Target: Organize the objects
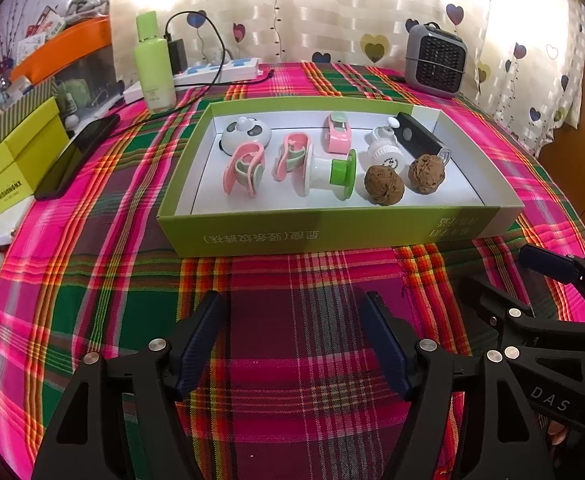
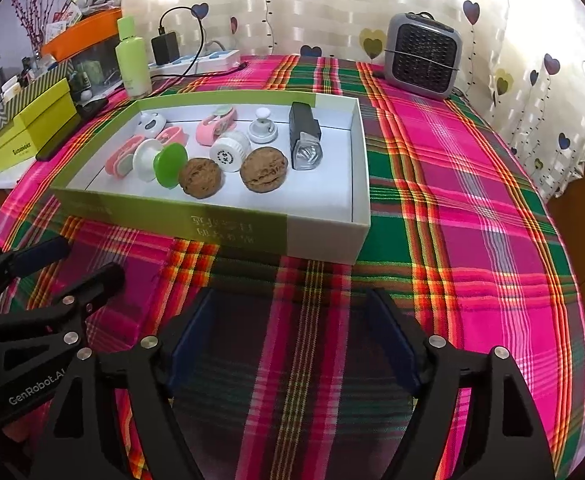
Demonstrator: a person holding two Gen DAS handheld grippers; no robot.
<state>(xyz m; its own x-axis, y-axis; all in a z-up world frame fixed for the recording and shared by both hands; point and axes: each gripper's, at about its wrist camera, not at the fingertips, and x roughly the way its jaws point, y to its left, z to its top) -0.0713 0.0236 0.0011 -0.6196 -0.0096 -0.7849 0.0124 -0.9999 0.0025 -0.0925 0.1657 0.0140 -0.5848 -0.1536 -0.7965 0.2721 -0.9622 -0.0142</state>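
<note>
At the far left of the counter sit a yellow-green box (image 1: 16,168) and a dark phone (image 1: 77,156) lying just beside it, with a pale green bottle (image 1: 154,62) standing upright behind them near a white power strip (image 1: 216,70). A pink, green and purple plaid cloth (image 1: 92,280) covers the counter, and on it rests a shallow green tray (image 1: 324,234) with a white inside that holds all the small things. In the tray, from the left, a panda-faced round toy (image 1: 246,134) sits at the back, two pink clips (image 1: 244,172) stand in front of it, a white spool with a green end (image 1: 330,174) lies on its side, a small pink car (image 1: 337,133) sits behind it, a white round jar (image 1: 384,152) comes next, two brown walnuts (image 1: 384,185) lie at the front just apart from each other, and a black flashlight (image 1: 416,138) lies at the right end. A grey fan heater (image 1: 434,60) stands at the back right before the heart-print curtain (image 1: 332,12). The left gripper (image 1: 294,340) hovers over bare cloth in front of the tray, its fingers spread wide with nothing between them. The right gripper (image 2: 292,344) hangs just beside it, also spread wide and empty.
</note>
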